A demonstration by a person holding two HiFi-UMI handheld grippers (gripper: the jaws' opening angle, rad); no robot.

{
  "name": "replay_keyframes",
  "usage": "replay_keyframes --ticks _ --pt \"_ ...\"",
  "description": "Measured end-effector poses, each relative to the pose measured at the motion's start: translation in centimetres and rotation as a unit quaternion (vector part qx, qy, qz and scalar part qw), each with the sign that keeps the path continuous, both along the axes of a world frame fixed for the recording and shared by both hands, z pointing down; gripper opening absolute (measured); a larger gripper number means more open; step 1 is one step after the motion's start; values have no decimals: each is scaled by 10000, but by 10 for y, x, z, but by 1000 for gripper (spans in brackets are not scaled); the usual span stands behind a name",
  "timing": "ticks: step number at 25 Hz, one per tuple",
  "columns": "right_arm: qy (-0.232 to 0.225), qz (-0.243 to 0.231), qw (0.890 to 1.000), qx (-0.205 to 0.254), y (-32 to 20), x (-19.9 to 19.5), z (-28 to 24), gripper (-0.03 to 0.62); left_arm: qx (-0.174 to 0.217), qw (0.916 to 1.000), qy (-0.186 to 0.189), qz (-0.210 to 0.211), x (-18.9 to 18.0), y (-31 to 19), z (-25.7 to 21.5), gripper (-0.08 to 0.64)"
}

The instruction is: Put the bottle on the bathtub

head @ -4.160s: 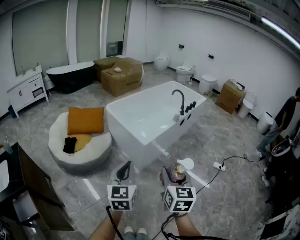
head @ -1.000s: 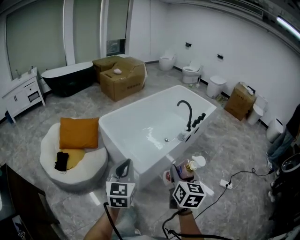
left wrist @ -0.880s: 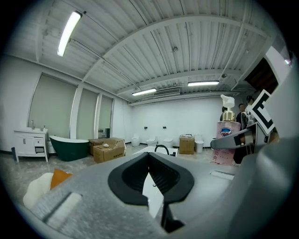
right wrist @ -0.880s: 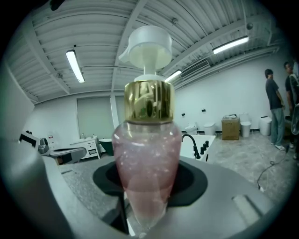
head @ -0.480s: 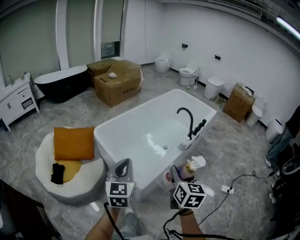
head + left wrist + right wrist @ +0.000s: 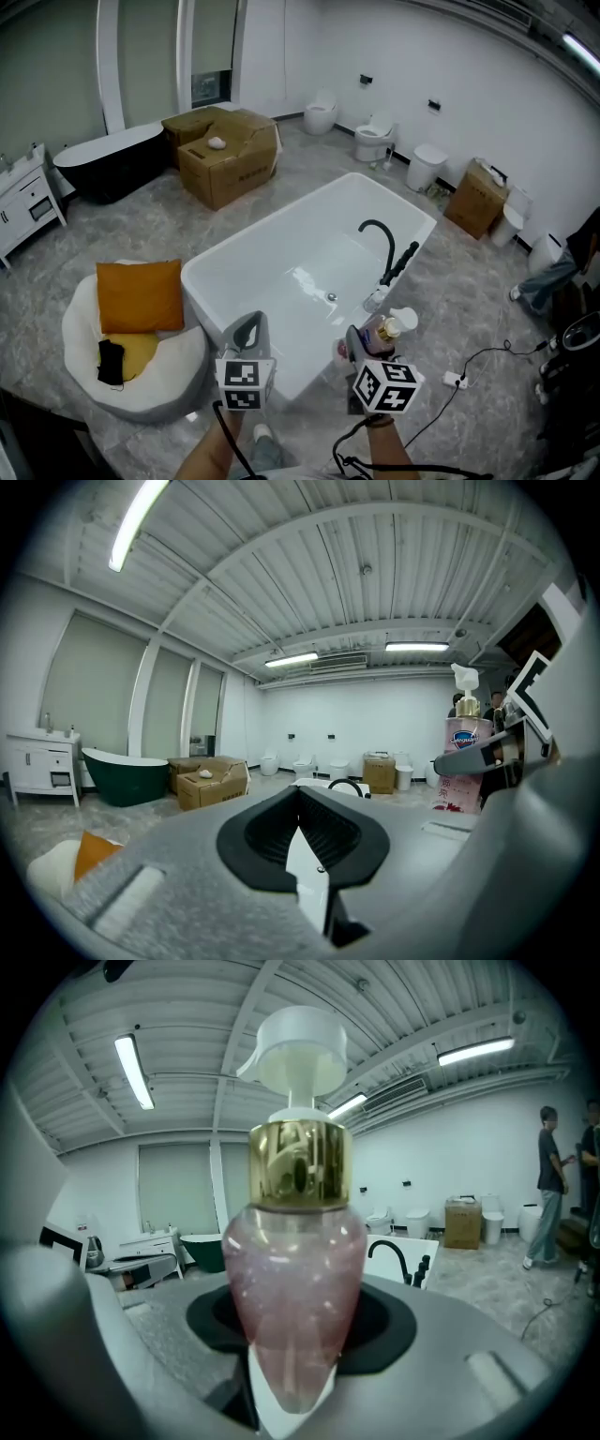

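Observation:
A pink pump bottle (image 6: pixel 382 332) with a gold collar and white pump head stands upright in my right gripper (image 6: pixel 366 341), which is shut on it. In the right gripper view the bottle (image 6: pixel 295 1279) fills the middle between the jaws of that gripper (image 6: pixel 295 1340). The white bathtub (image 6: pixel 281 217) with its black faucet (image 6: pixel 380 246) lies just ahead, and the bottle hangs beside its near right corner. My left gripper (image 6: pixel 247 333) is shut with nothing in it, over the tub's near edge. The left gripper view shows its closed jaws (image 6: pixel 300 803) and the bottle (image 6: pixel 466 761) to the right.
A round white seat (image 6: pixel 178 380) with an orange cushion (image 6: pixel 141 295) sits left of the tub. Cardboard boxes (image 6: pixel 225 155), a black tub (image 6: pixel 98 159) and toilets (image 6: pixel 375 141) stand at the back. A power strip (image 6: pixel 455 380) with cable lies on the floor at right, near a person (image 6: pixel 553 272).
Both grippers have come closer to the tub's near corner, and the tub now lies larger and nearer below them. The bottle stays gripped in the right gripper.

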State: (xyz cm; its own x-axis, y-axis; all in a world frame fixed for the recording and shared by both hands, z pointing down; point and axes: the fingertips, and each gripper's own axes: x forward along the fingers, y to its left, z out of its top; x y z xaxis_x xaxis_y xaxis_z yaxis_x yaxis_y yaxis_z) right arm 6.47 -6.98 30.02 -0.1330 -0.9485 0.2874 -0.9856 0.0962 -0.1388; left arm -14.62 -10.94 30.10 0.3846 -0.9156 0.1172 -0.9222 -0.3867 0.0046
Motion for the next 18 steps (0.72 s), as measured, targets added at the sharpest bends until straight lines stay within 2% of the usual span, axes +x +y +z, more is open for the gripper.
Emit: replay_keyframes --ticks 5,10,14,18 --pt "359 -37 9993 -17 -43 -9 -12 215 -22 9996 235 -140 -19 -48 1 -5" --pt "463 96 9988 83 -77 -2 -14 215 -75 9993 342 -103 -18 -86 13 -5" --pt "643 187 9976 172 -97 1 -13 215 -131 9995 295 66 -7 -112 21 -5" --pt "631 236 9977 64 -112 13 3 215 -268 9991 148 293 19 -128 35 -5"
